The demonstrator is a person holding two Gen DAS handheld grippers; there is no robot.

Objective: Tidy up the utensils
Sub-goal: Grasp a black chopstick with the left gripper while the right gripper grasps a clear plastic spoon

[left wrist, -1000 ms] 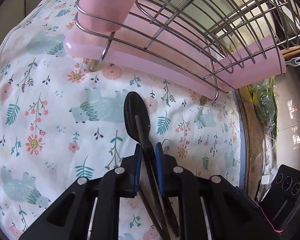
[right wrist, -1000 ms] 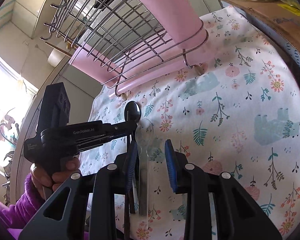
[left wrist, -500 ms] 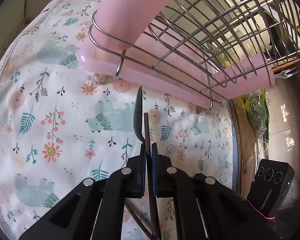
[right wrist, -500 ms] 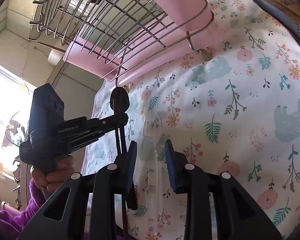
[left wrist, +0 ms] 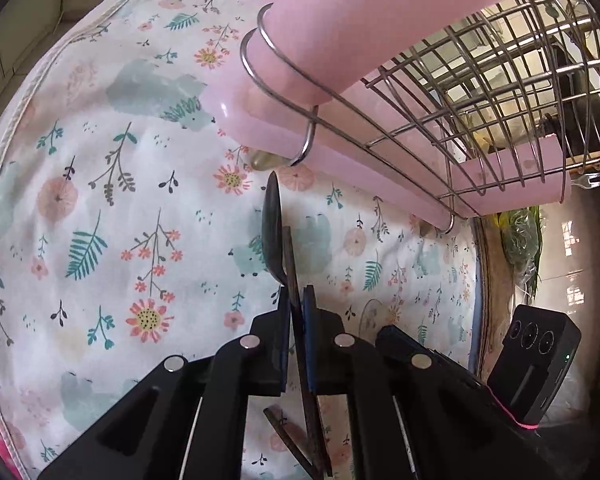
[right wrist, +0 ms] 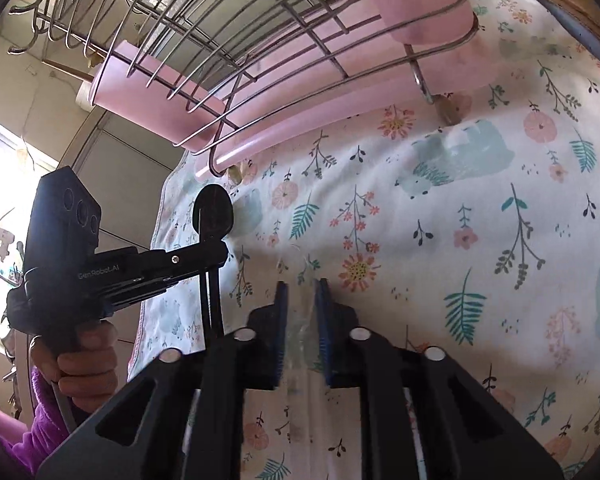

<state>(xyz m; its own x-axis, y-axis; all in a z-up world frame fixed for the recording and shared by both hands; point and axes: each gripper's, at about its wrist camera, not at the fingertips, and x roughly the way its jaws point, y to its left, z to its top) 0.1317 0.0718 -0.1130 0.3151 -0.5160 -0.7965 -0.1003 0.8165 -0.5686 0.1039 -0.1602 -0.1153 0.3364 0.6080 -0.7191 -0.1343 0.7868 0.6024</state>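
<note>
Dark spoon (left wrist: 271,236) and chopsticks (left wrist: 300,320), clamped in left tool (left wrist: 295,300), may snag the wire rack (left wrist: 480,92); right tool (right wrist: 301,300) pinches something clear.

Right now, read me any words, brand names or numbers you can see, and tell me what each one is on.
"GenRobot.AI", in pale letters along the side of the left gripper body, seen from the right wrist view.
Nothing else is readable: the floral tablecloth, the pink tray, the wire rack and the dark spoon carry no lettering that shows.
</note>
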